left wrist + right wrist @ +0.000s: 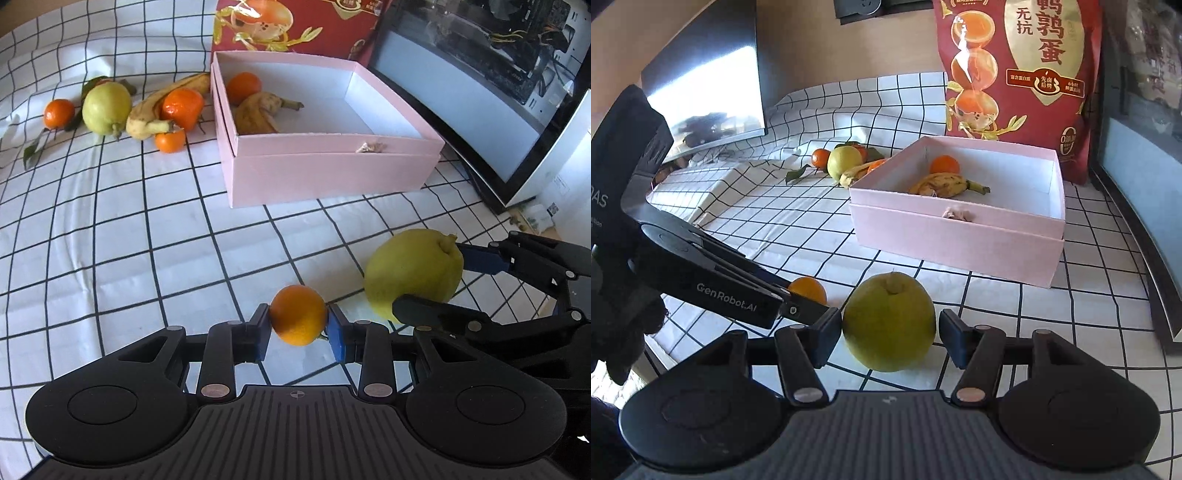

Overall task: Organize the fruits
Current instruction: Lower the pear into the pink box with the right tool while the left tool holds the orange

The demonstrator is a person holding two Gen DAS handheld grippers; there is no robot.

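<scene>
The pink box, open-topped on the checked cloth, contains a speckled banana and a tangerine. In front of it, the right gripper brackets a yellow-green guava, its right pad seemingly just clear, so grip cannot be told, while the left gripper clamps a small orange. Loose fruit lies left of the box; a red bag stands behind.

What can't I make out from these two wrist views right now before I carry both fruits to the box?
- Left wrist view: whether the right gripper grips the green fruit; the fruit hides its pads.
- Right wrist view: most of the small orange, behind the left gripper's finger.
- Both views: the pink box floor nearest the cameras, behind its front wall.
- Right wrist view: the loose fruit pile, too small to count, partly behind the box.
</scene>
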